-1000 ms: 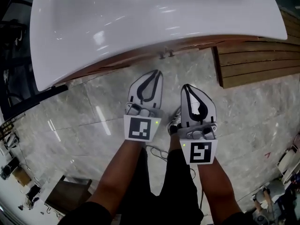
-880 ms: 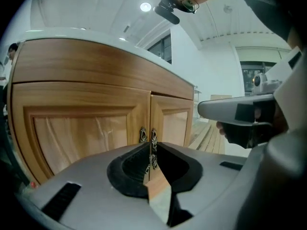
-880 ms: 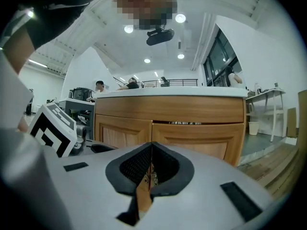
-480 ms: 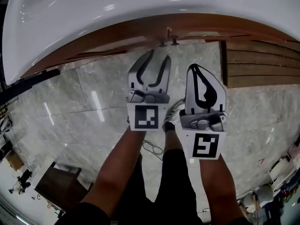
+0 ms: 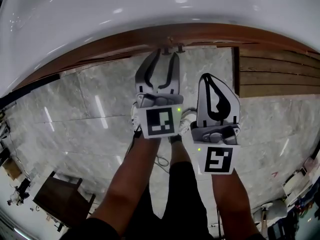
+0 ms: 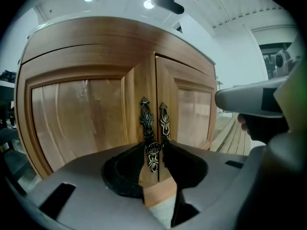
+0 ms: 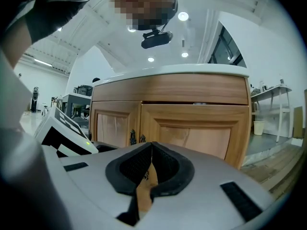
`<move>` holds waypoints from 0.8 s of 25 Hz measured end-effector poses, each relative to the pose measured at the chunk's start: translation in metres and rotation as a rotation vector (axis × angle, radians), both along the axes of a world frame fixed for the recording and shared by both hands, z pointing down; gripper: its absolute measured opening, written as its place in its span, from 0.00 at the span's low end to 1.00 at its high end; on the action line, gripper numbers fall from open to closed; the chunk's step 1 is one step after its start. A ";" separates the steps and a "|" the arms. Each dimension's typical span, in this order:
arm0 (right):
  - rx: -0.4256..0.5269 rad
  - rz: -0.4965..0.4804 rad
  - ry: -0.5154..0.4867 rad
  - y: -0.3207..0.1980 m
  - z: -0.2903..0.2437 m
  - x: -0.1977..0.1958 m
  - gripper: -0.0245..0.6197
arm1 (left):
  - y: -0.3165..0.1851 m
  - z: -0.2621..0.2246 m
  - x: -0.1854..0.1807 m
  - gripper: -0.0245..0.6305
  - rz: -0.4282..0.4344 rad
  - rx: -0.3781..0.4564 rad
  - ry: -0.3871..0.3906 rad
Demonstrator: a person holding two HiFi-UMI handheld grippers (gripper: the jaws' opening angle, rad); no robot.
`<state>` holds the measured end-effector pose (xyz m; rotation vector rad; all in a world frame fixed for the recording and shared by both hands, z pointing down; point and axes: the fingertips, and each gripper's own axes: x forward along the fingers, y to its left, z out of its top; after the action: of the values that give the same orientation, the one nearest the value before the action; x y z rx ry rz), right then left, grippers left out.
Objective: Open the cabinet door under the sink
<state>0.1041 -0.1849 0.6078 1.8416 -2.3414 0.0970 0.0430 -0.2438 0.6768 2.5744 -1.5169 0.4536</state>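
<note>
Left gripper point(image 5: 162, 55) points near level at the cabinet point(image 6: 76, 119) under the white sink point(image 5: 150, 14), lined up on the seam where the two doors meet. Its fingers have just been opening and stand apart. The left handle point(image 6: 146, 123) is framed in the gap, pads not pressing it. Looks like staging for a grab, since the handle is the only pull point. Right handle point(image 6: 164, 121) sits just beside it across the seam. Both doors look shut. Right gripper point(image 5: 209, 78) hangs just right of the left one, farther back from the cabinet, fingers together with nothing between them, likely parked clear of the door's swing. Grasp not yet made.
</note>
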 end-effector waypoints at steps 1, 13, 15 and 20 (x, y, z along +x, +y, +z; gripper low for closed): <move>0.000 0.001 0.000 0.000 0.000 0.001 0.08 | -0.001 0.000 0.000 0.25 -0.010 0.003 -0.003; -0.022 0.001 0.000 -0.003 0.016 0.008 0.08 | -0.004 0.000 -0.005 0.20 -0.055 0.024 -0.040; -0.024 0.005 -0.004 -0.001 0.017 0.008 0.08 | -0.003 0.001 -0.005 0.19 -0.059 0.016 -0.025; -0.024 -0.005 -0.009 0.006 0.017 0.008 0.08 | 0.002 0.000 -0.004 0.18 -0.059 0.001 0.024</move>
<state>0.1120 -0.1792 0.6251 1.8279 -2.3405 0.1325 0.0387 -0.2417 0.6765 2.5189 -1.5810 0.4132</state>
